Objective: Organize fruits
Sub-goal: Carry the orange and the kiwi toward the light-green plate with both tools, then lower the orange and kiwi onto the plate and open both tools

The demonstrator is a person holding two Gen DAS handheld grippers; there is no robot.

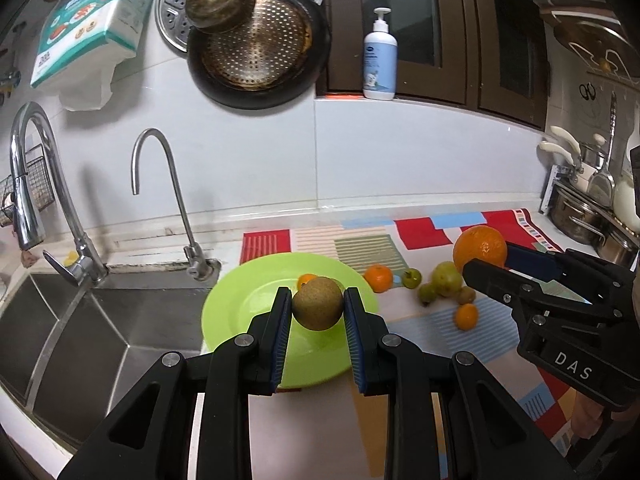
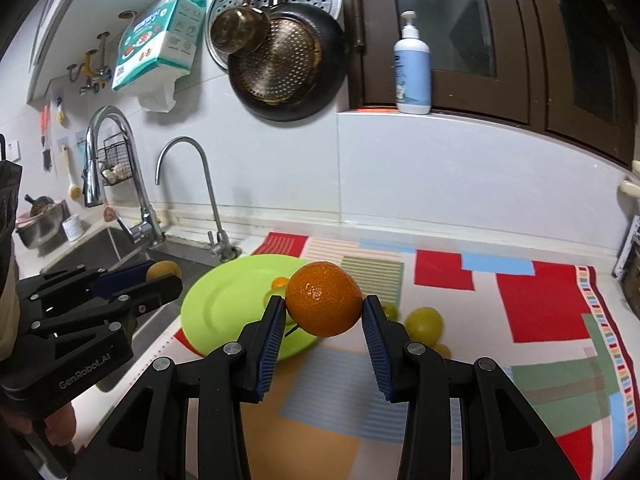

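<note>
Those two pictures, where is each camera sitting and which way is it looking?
Left wrist view: sits on the left tongs, looking forward along them at the brown fruit they clamp above the green plate; the right tongs show at right.
Right wrist view: sits on the right tongs, looking at the orange they clamp; the left tongs show at left.
Shared: plate, both faucets, hanging pan, soap bottle, patterned mat.

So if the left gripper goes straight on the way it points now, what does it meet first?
Probably the green plate: the left gripper, shut on the brown fruit, points down over it. Depth is unclear.
</note>
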